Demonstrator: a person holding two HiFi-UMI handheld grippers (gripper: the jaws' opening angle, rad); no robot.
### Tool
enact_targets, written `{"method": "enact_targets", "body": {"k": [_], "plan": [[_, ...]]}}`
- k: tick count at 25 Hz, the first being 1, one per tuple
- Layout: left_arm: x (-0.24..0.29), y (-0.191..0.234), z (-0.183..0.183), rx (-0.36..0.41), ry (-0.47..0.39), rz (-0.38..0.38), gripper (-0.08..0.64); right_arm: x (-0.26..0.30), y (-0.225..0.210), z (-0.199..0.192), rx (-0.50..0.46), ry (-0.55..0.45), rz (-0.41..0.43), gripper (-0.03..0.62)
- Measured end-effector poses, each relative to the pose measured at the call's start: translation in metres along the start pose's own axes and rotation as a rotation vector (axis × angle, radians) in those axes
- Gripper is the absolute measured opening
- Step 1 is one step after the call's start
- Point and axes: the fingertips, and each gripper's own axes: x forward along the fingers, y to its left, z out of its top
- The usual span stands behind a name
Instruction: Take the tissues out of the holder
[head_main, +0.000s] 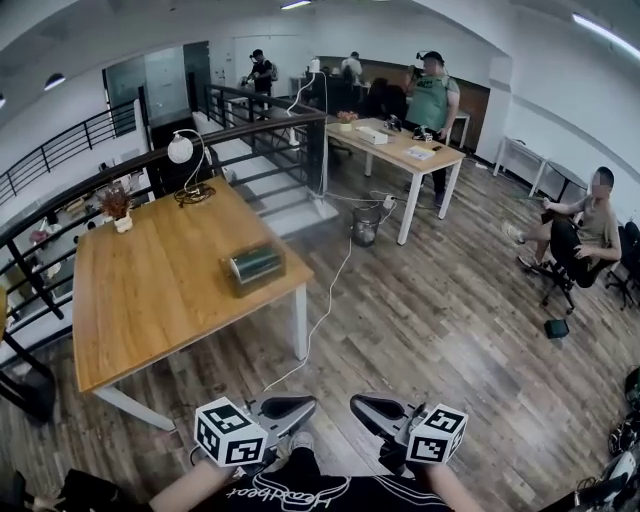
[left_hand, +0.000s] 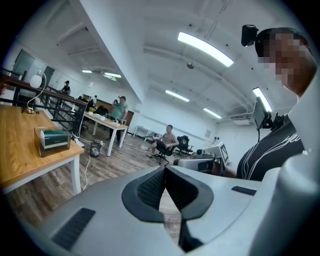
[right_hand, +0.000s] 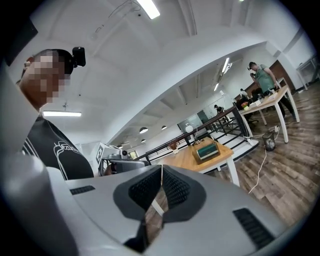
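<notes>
Evidently we held the left hand-held gripper (head_main: 286, 409) and the right hand-held gripper (head_main: 372, 409) low by our body, both pressed together on nothing, because the tissue holder (head_main: 252, 266) sat well apart on the bench (head_main: 150, 300), not yet approached.

place: office | cues: wooden desks (head_main: 160, 290), swivel chair (head_main: 566, 268), strip lights (left_hand: 205, 49)

Wood floor (head_main: 420, 310), 2 tables (head_main: 160, 280)
</notes>
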Motion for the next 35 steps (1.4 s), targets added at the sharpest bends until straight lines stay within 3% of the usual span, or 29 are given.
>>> {"method": "enact_targets", "body": {"k": [4, 11, 15, 20, 25, 32, 35], "plan": [[0.006, 0.073, 0.018, -0.039, 0.020, -0.017, 0.014, 0.066, -0.049, 0.017, 0.020, 0.028, 0.016, 0.018], [-0.002, 0.207, 0.061, -0.120, -0.010, 0.048, 0.014, 0.176, -0.115, 0.061, 0.022, 0.080, 0.040, 0.018], [-0.015, 0.271, 0.086, -0.096, -0.034, 0.077, 0.014, 0.235, -0.136, 0.083, -0.002, 0.102, 0.044, 0.018], [-0.029, 0.302, 0.115, -0.001, -0.075, 0.016, 0.014, 0.287, -0.145, 0.100, -0.025, 0.108, 0.054, 0.018], [-0.031, 0.337, 0.113, -0.080, -0.104, 0.034, 0.014, 0.312, -0.158, 0.094, -0.032, 0.142, 0.071, 0.018], [-0.031, 0.378, 0.134, -0.095, -0.136, 0.126, 0.015, 0.334, -0.181, 0.111, -0.043, 0.152, 0.109, 0.018], [-0.020, 0.389, 0.139, -0.056, -0.110, 0.137, 0.015, 0.345, -0.199, 0.116, -0.033, 0.151, 0.128, 0.018]]}}
